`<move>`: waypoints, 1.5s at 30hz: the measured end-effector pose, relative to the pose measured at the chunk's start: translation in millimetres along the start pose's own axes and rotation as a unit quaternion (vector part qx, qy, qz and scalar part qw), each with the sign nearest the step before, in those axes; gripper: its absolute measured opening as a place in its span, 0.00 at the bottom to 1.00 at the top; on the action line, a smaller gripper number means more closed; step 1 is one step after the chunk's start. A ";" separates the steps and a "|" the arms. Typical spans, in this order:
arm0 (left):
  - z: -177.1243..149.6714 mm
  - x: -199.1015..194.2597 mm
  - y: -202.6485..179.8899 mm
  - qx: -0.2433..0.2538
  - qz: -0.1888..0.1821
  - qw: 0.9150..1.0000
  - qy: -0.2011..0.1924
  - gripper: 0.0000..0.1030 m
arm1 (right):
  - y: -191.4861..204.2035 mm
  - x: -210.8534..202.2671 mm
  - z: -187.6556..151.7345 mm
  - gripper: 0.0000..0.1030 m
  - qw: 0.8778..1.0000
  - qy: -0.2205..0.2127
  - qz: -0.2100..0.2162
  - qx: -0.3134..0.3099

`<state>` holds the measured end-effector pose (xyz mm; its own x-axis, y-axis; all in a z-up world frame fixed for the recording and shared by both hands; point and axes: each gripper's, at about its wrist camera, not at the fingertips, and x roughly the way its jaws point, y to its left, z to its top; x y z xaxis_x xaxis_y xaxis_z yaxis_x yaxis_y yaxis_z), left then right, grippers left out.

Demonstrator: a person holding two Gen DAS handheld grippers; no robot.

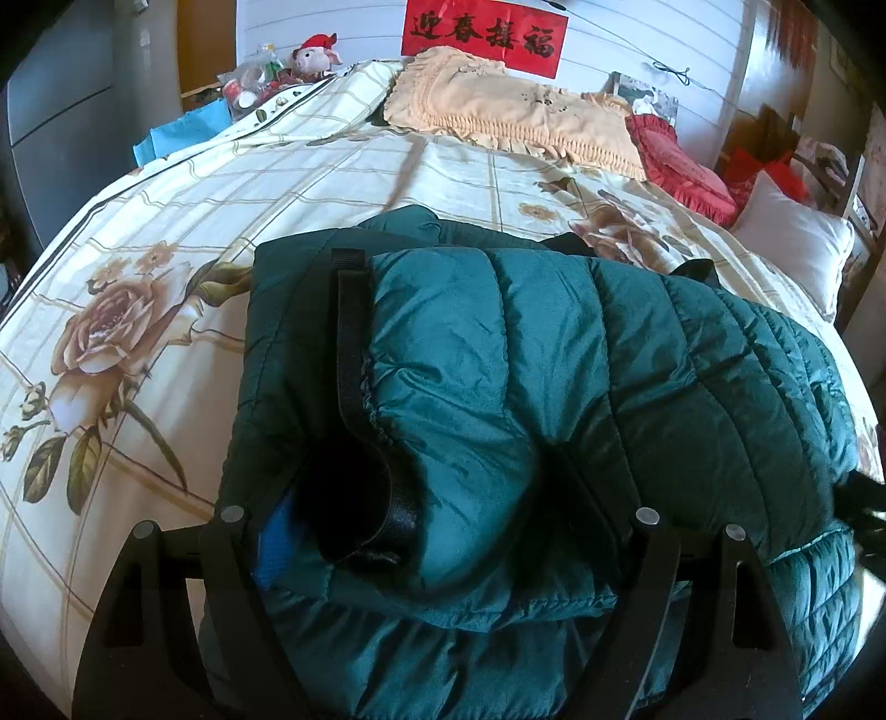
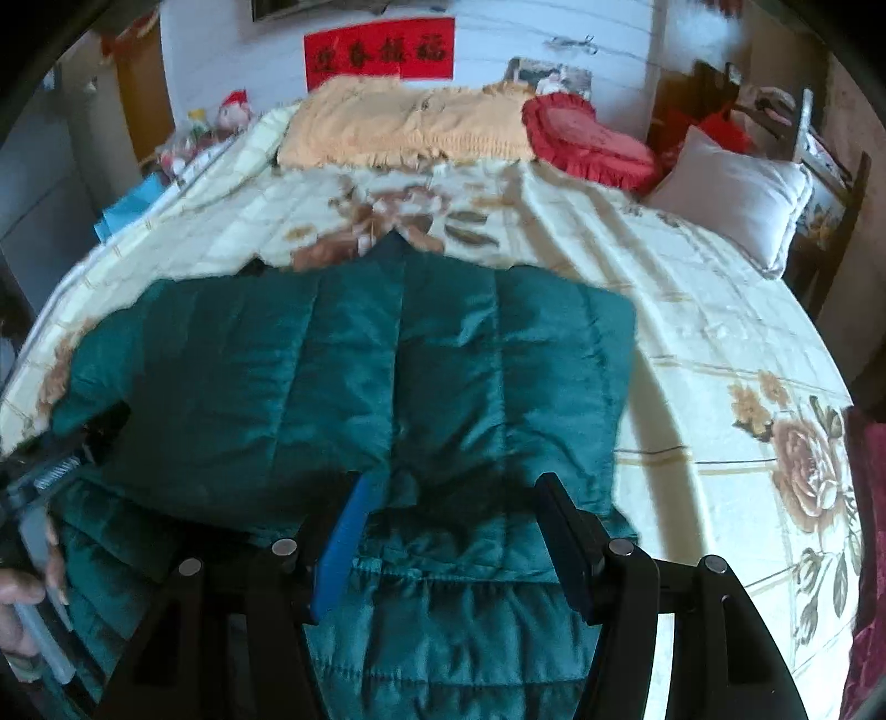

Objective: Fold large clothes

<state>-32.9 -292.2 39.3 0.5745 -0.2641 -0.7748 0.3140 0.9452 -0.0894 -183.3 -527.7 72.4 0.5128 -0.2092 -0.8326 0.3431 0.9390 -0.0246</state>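
A dark green quilted puffer jacket (image 1: 554, 360) lies on the floral bedspread (image 1: 166, 232), with one layer folded over the rest. A black strap (image 1: 350, 332) runs along its left fold. My left gripper (image 1: 432, 531) has its jaws wide apart around a fold of the jacket; the fabric hides the fingertips. In the right wrist view the jacket (image 2: 360, 376) lies spread in front. My right gripper (image 2: 454, 515) is open over the jacket's near hem, its blue pad (image 2: 343, 537) touching the fabric. The other hand and gripper show at the left edge (image 2: 33, 498).
A peach frilled pillow (image 1: 498, 111), a red cushion (image 1: 681, 160) and a white pillow (image 1: 797, 249) lie at the head of the bed. A red banner (image 1: 487, 33) hangs on the wall. Clutter and a plush toy (image 1: 315, 55) sit at the far left.
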 end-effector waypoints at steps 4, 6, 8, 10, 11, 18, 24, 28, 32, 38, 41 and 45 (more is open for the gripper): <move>-0.6 0.3 -1.9 0.004 0.004 1.000 -0.002 0.81 | 3.4 17.6 -4.5 0.59 1.000 0.000 -0.014 -0.006; -0.6 0.3 -1.9 0.003 0.003 1.000 -0.001 0.81 | 5.5 17.6 -4.6 0.59 1.000 0.001 -0.021 -0.011; -0.5 0.5 -3.3 0.003 0.004 1.000 -0.002 0.81 | 6.1 15.2 -4.8 0.59 1.000 0.005 -0.023 -0.015; -0.7 0.4 -2.3 0.002 0.004 1.000 -0.002 0.81 | 1.2 9.0 -4.9 0.59 1.000 0.004 -0.013 -0.004; -1.1 0.1 -1.1 0.001 0.004 1.000 -0.002 0.81 | -1.4 6.5 -5.4 0.60 1.000 0.004 -0.008 0.002; -3.2 -0.9 1.2 -0.001 0.004 1.000 -0.004 0.81 | -21.1 -19.5 -11.8 0.60 0.999 -0.021 0.011 0.046; -5.3 -5.9 4.9 0.000 -0.002 1.000 0.000 0.81 | -27.3 -3.7 -15.3 0.60 0.999 0.008 -0.009 0.042; -11.2 -18.7 8.6 0.002 -0.006 1.000 0.008 0.81 | -24.9 -16.3 -23.1 0.61 0.999 -0.002 -0.002 0.046; -22.2 -33.8 15.2 0.001 -0.008 1.000 0.026 0.81 | -12.9 -24.7 -36.4 0.65 1.000 0.005 -0.022 0.022; -45.6 -62.6 28.5 0.008 -0.016 0.999 0.045 0.81 | -7.5 -42.6 -61.4 0.65 1.000 0.003 -0.012 0.023; -62.4 -77.0 36.0 0.011 -0.019 0.998 0.051 0.81 | -7.2 -52.6 -73.2 0.65 1.000 0.002 -0.009 0.024; -85.7 -92.1 42.0 0.022 -0.018 0.998 0.064 0.81 | -6.1 -66.4 -86.8 0.65 1.000 0.006 -0.003 0.024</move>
<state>-137.4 -211.7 53.2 0.4612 -0.2681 -0.8458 0.3673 0.9254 -0.0930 -287.8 -495.8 79.9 0.5012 -0.2105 -0.8393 0.3840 0.9233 -0.0023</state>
